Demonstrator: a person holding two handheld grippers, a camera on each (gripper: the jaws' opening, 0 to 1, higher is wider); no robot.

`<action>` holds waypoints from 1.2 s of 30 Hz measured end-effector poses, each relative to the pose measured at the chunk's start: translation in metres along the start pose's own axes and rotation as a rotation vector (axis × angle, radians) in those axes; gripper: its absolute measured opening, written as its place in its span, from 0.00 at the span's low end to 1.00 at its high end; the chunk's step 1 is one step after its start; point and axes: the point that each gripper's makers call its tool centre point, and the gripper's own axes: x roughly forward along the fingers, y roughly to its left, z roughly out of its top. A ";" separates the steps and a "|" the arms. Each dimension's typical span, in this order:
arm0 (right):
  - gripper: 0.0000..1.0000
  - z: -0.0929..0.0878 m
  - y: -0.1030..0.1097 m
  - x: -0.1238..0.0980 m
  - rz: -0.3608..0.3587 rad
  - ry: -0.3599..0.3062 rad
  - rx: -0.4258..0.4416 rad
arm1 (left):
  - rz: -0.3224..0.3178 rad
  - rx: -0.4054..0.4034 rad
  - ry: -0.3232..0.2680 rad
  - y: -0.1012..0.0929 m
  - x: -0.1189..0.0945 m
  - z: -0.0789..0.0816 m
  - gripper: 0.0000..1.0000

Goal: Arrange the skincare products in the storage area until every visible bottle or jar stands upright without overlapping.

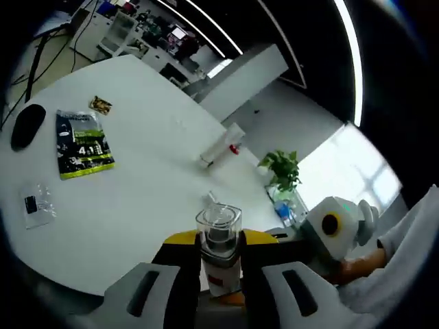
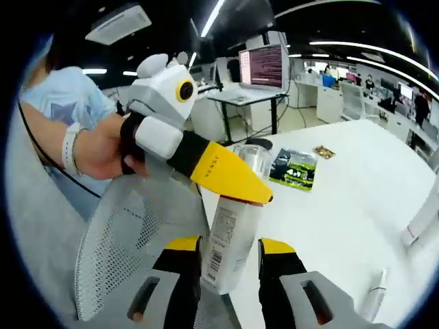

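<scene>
Both the left gripper [image 1: 219, 274] and right gripper [image 2: 230, 274] clamped one bottle [image 2: 230, 250] beyond the table [image 2: 343, 205] edge; opposing pulls risked dropping it.

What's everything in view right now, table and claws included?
Bottle: one, clear cap, white label, held off the table between both claws.
Tube: one, white, lying mid-table.
Pouch: one, black and green, flat on table.
Small packet: one, gold, beyond pouch.
Clear bag: one, near edge.
Mouse: one, black.
Plant: one, green, far edge.
Table: one, white.
Left claw: shut on bottle.
Right claw: shut on bottle.
</scene>
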 end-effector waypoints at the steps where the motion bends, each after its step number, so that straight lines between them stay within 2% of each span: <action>1: 0.22 0.004 0.002 -0.001 0.001 -0.029 0.007 | 0.003 -0.003 -0.005 0.001 0.000 0.001 0.17; 3: 0.19 0.005 -0.001 -0.002 -0.016 -0.034 0.004 | -0.003 -0.024 -0.019 0.001 -0.002 0.004 0.17; 6: 0.17 0.007 -0.004 -0.003 -0.003 -0.040 0.030 | -0.013 -0.031 -0.027 0.000 -0.002 0.005 0.17; 8: 0.16 0.011 -0.003 -0.006 0.046 -0.079 0.120 | -0.043 0.005 -0.055 -0.004 -0.002 0.009 0.18; 9: 0.16 0.011 -0.001 -0.007 0.068 -0.082 0.138 | -0.046 0.015 -0.050 -0.004 -0.003 0.008 0.18; 10: 0.15 0.011 0.001 -0.008 0.101 -0.091 0.195 | -0.055 0.039 -0.050 -0.005 -0.003 0.008 0.18; 11: 0.15 0.014 0.005 -0.009 0.140 -0.118 0.223 | -0.071 0.062 -0.059 -0.008 -0.004 0.009 0.18; 12: 0.15 0.018 0.010 -0.011 0.200 -0.153 0.292 | -0.097 0.072 -0.066 -0.013 -0.005 0.010 0.18; 14: 0.15 0.023 0.019 -0.016 0.309 -0.200 0.409 | -0.175 0.059 -0.069 -0.025 -0.007 0.010 0.16; 15: 0.15 0.024 0.023 -0.019 0.372 -0.212 0.463 | -0.182 0.056 -0.060 -0.025 -0.008 0.009 0.17; 16: 0.15 0.024 0.025 -0.022 0.405 -0.222 0.485 | -0.223 0.047 -0.049 -0.032 -0.010 0.007 0.17; 18: 0.15 0.027 0.033 -0.031 0.507 -0.246 0.548 | -0.255 0.041 -0.037 -0.036 -0.011 0.005 0.19; 19: 0.15 0.029 0.032 -0.034 0.516 -0.270 0.558 | -0.275 0.037 -0.038 -0.039 -0.011 0.005 0.19; 20: 0.15 0.030 0.036 -0.037 0.552 -0.276 0.563 | -0.294 0.040 -0.033 -0.042 -0.012 0.004 0.20; 21: 0.15 0.031 0.040 -0.043 0.611 -0.269 0.591 | -0.346 0.006 -0.011 -0.050 -0.014 0.002 0.21; 22: 0.15 0.034 0.041 -0.044 0.623 -0.284 0.595 | -0.354 -0.007 -0.012 -0.050 -0.014 0.002 0.21; 23: 0.15 0.034 0.046 -0.049 0.679 -0.276 0.606 | -0.377 -0.015 -0.003 -0.053 -0.015 0.001 0.22; 27: 0.15 0.038 0.050 -0.057 0.737 -0.309 0.634 | -0.448 -0.065 0.016 -0.064 -0.018 0.000 0.22; 30: 0.16 0.040 0.050 -0.058 0.771 -0.339 0.665 | -0.452 -0.084 0.020 -0.064 -0.020 0.001 0.20; 34: 0.16 0.042 0.049 -0.052 0.744 -0.345 0.667 | -0.407 -0.079 0.012 -0.058 -0.019 0.003 0.20; 36: 0.16 0.041 0.047 -0.045 0.701 -0.331 0.655 | -0.377 -0.057 -0.011 -0.055 -0.018 0.005 0.20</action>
